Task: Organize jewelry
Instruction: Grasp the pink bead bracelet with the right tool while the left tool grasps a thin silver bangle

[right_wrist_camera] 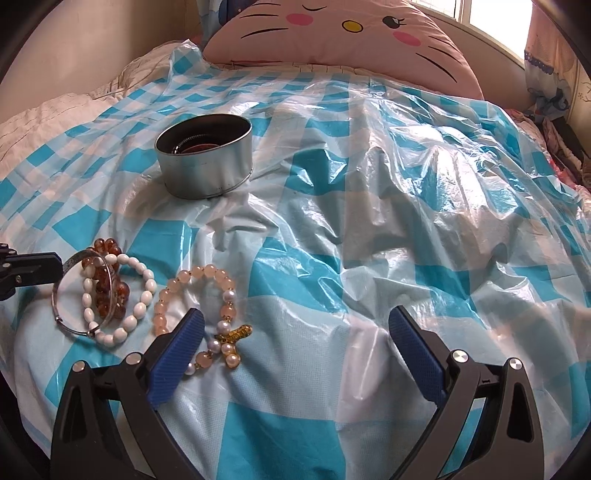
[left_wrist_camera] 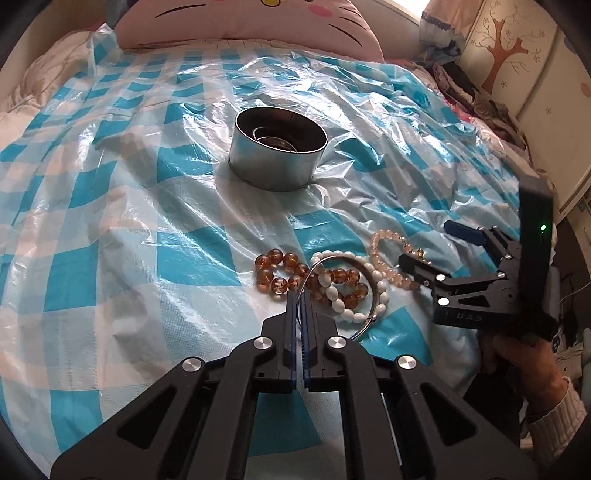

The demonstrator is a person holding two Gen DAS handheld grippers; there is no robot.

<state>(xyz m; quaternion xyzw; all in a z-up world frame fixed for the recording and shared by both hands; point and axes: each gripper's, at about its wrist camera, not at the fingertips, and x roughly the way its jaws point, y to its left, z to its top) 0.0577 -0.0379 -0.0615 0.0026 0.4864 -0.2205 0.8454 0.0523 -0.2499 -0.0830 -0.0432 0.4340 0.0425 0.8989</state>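
The left gripper (left_wrist_camera: 300, 295) is pinched tight on the rim of a thin silver bangle (left_wrist_camera: 364, 266), which loops over a white bead bracelet (left_wrist_camera: 364, 315) and an amber bead bracelet (left_wrist_camera: 275, 271) on a blue-checked plastic sheet (left_wrist_camera: 110, 229). Just right, the right gripper (right_wrist_camera: 295, 328) hovers with jaws spread wide and empty beside a pink bead bracelet (right_wrist_camera: 195, 280). Farther back stands a round metal tin (left_wrist_camera: 277, 149), with a pink cat-face pillow (left_wrist_camera: 258, 18) beyond.
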